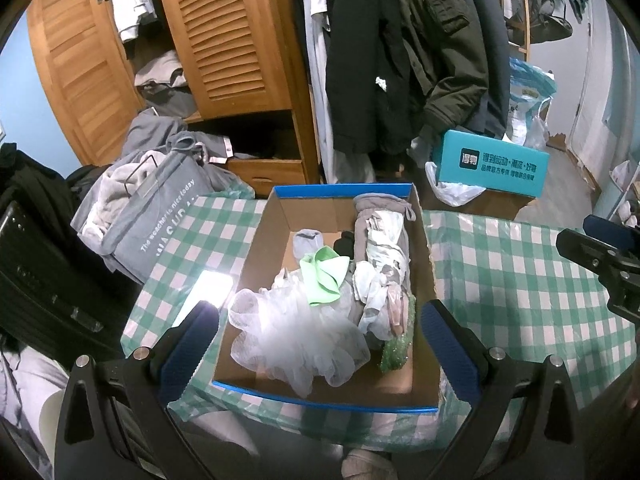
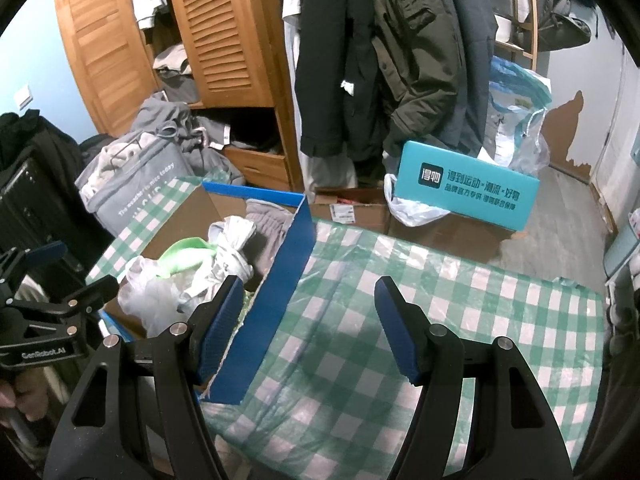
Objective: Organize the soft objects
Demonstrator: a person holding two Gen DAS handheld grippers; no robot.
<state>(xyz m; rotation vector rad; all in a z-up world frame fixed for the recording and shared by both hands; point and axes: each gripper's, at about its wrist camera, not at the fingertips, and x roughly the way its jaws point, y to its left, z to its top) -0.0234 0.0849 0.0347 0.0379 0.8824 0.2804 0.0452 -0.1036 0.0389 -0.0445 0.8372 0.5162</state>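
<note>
Presently both grippers idle over checked tablecloth, nothing pinched.

Left gripper: jaws spread wide, straddling near end of cardboard box without visible contact; pads level with box's near corners. Empty.

Right gripper: jaws apart at a moderate spread, empty. Left pad just beside blue outer wall of box, contact not resolvable; right pad above bare cloth.

Box contents, near to far:
- White mesh bath sponge, near left corner. Probably very light, springy, compresses to nothing; best pinched deep through bunched centre, since loose frills likely slip.
- Green sparkly piece, near right wall. Material unclear.
- Light green cloth, mid-box, on top of the pile. Limp, light; grab at a fold.
- White and grey bundled fabric along right wall. Soft, bulkier; take mid-length to prevent drooping ends.
- Small grey sock, left of centre, far half.
- Grey garment at far right corner.

All soft items seen sit inside box; open cloth to right of box bare.
</note>
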